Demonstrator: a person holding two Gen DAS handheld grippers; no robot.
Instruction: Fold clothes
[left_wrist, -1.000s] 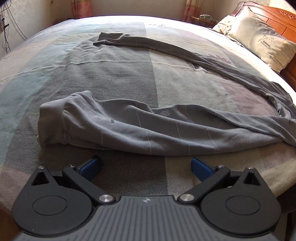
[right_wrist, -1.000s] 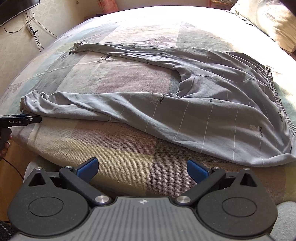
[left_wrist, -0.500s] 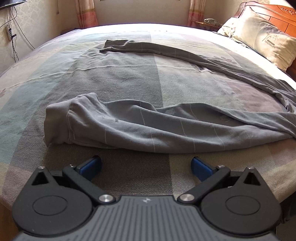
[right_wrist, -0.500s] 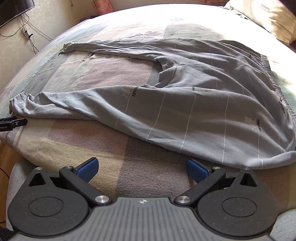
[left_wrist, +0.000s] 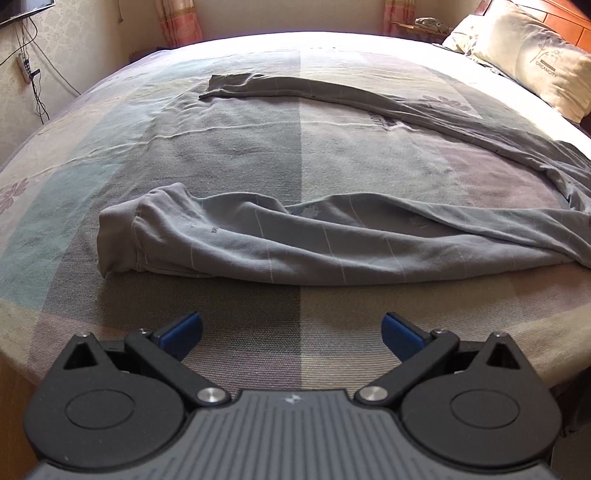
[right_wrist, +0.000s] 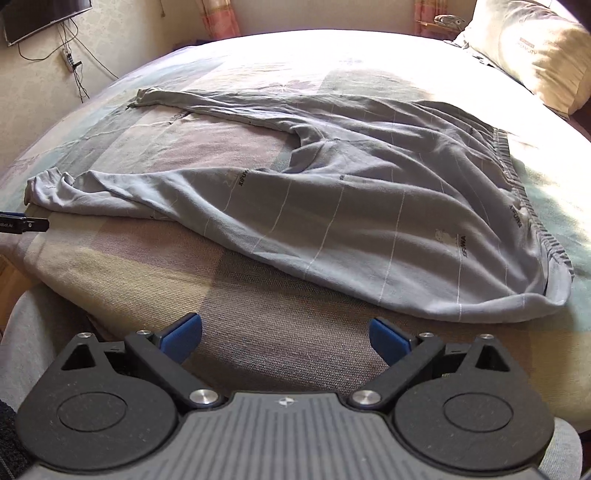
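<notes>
On the bed with the striped patchwork cover (left_wrist: 236, 140), through my left wrist camera, the grey thin-striped knit long pants (left_wrist: 295, 243) lie at twelve o'clock, one cuff at ten; my left fingers (left_wrist: 291, 330) are spread wide, holding nothing. From my right wrist, the waistband (right_wrist: 524, 206) sits at two o'clock; my right fingers (right_wrist: 286, 334) gape wide, bare.

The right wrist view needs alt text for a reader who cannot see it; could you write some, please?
Grey long pants lie spread flat on a patchwork bedspread, legs splayed leftward, waistband at right. The open right claw hovers empty at the bed's near edge; a pillow sits top right.
</notes>
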